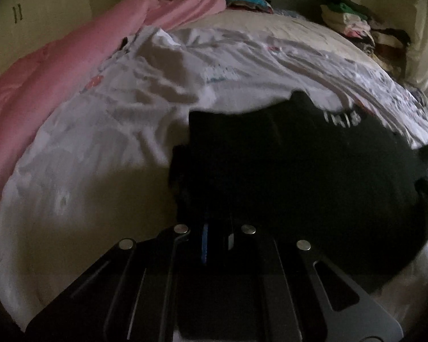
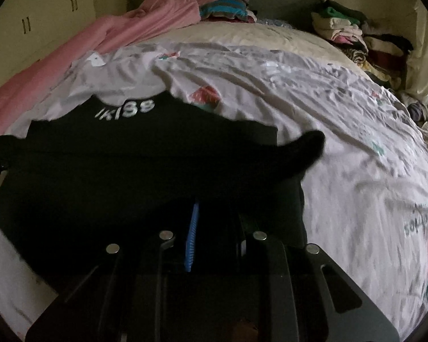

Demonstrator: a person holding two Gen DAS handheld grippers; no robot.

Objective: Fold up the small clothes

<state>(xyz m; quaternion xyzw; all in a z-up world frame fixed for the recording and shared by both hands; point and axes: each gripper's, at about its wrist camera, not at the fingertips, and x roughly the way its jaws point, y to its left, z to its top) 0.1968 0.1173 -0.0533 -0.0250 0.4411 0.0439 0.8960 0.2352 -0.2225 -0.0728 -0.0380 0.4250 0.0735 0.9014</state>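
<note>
Across the lower half of both views runs a bed w/ a rumpled white printed sheet (image 2: 314,119), black shirt (image 2: 145,154) spread on it. Shirt fills lower center-left of right wrist view, lower right of left wrist view (image 1: 299,165); white lettering near its collar, one sleeve sticking out right of center in right view.

Left tongs (image 1: 215,228) & right tongs (image 2: 214,222) sit at bottom center of their frames, tips lost in black cloth. Blue pad strip shows on each, fingers close together, seemingly pinching shirt fabric, though dark on dark, so hard to be sure.

Farther up: pink blanket (image 1: 57,65) along upper left, cream mattress area, striped folded stack (image 2: 225,10) top center, clothes pile (image 2: 356,34) upper right. Cupboard doors (image 2: 42,17) upper left. Edges blurred, dim.
</note>
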